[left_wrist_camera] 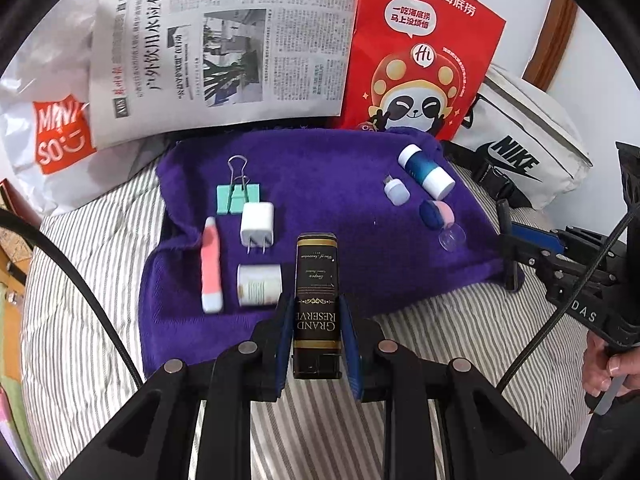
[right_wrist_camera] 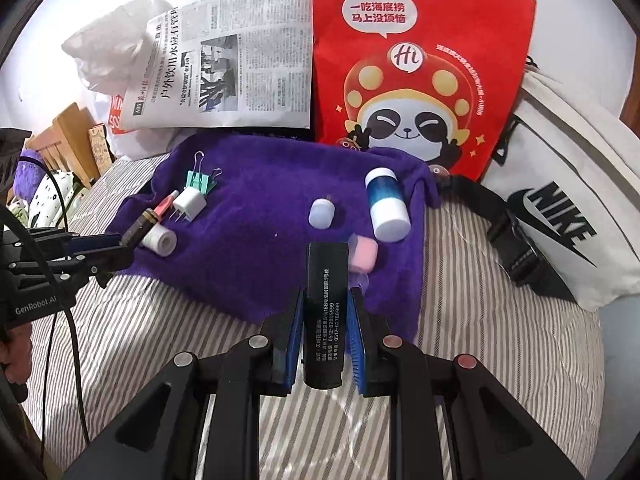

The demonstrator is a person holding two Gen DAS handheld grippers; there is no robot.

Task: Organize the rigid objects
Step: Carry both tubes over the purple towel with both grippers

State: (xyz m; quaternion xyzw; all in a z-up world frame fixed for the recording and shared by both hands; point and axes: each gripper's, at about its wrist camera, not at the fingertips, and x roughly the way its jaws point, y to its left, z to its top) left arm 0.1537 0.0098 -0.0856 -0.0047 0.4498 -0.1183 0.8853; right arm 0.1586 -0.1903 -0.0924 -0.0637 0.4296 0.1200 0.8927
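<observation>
Left hand-held gripper (left_wrist_camera: pixel 316 320) clamped on the black "Grand Reserve" box (left_wrist_camera: pixel 317 276), long axis pointing away over the purple towel (left_wrist_camera: pixel 332 168). Right hand-held gripper (right_wrist_camera: pixel 325 320) clamped on 1 black printed box (right_wrist_camera: pixel 326 300), same axis, pink case (right_wrist_camera: pixel 363 254) just beyond.

bright even daylight, soft shadows, heavy fisheye bending (dark corners)

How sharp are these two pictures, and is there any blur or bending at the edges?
Left wrist view: the black box in the left gripper is crisp, while the pink tube and white roll smear. Right wrist view: mostly sharp; the newspaper bows from fisheye distortion.
</observation>
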